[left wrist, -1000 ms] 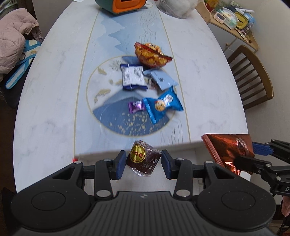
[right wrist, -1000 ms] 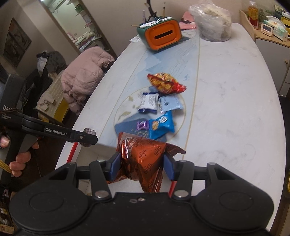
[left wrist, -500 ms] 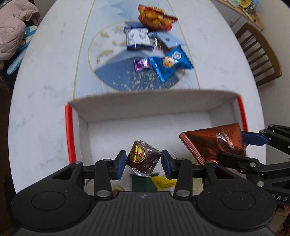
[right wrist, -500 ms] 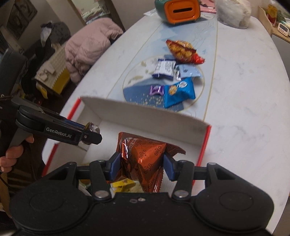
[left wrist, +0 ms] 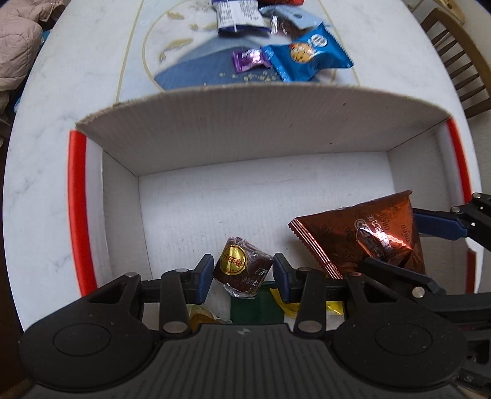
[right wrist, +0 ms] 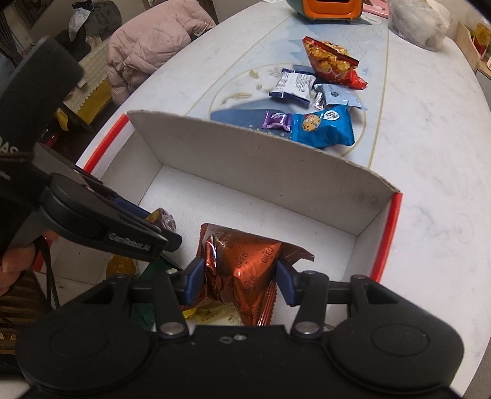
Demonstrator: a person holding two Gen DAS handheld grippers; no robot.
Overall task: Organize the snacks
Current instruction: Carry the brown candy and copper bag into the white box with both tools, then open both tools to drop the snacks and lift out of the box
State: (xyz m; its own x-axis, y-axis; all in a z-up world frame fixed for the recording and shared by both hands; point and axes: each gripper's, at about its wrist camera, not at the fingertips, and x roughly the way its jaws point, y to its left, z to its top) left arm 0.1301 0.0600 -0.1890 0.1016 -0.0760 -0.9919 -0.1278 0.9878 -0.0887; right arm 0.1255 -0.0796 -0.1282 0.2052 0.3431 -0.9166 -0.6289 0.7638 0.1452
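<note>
From the left wrist view, the task looks partly done. The left gripper (left wrist: 242,273) hangs over the open white cardboard box with red edges (left wrist: 76,196), its blue fingers (left wrist: 205,276) clamped on a small round brown-wrapped cake roll with a gold label (left wrist: 241,267), not yet released. To its right, the right gripper (left wrist: 396,242) carries a crinkled copper-brown foil Oreo packet (left wrist: 356,233) over the same box. Most of the box floor is bare white; at its near edge, half hidden under the gripper body, lie a dark green packet (left wrist: 248,307) and some yellow wrappers (left wrist: 294,304). Beyond the far wall of the box, snacks wait on the white marble-patterned desk (left wrist: 61,92): a blue cookie packet (left wrist: 307,55), a small purple candy (left wrist: 250,58), a navy-and-white packet (left wrist: 236,18) and a pale blue sachet (left wrist: 294,17).

From the right wrist view, the right gripper's fingers (right wrist: 191,282) pinch the Oreo packet at its sides, held above the box floor near the right wall. The left gripper enters from the left, a hand (right wrist: 15,261) around its handle, with the cake roll just showing at its tip. On the desk a red bag of orange puffed snacks (right wrist: 331,61) also remains. By this judgement, two pieces are about to be dropped in and at least five are still to collect.
</note>
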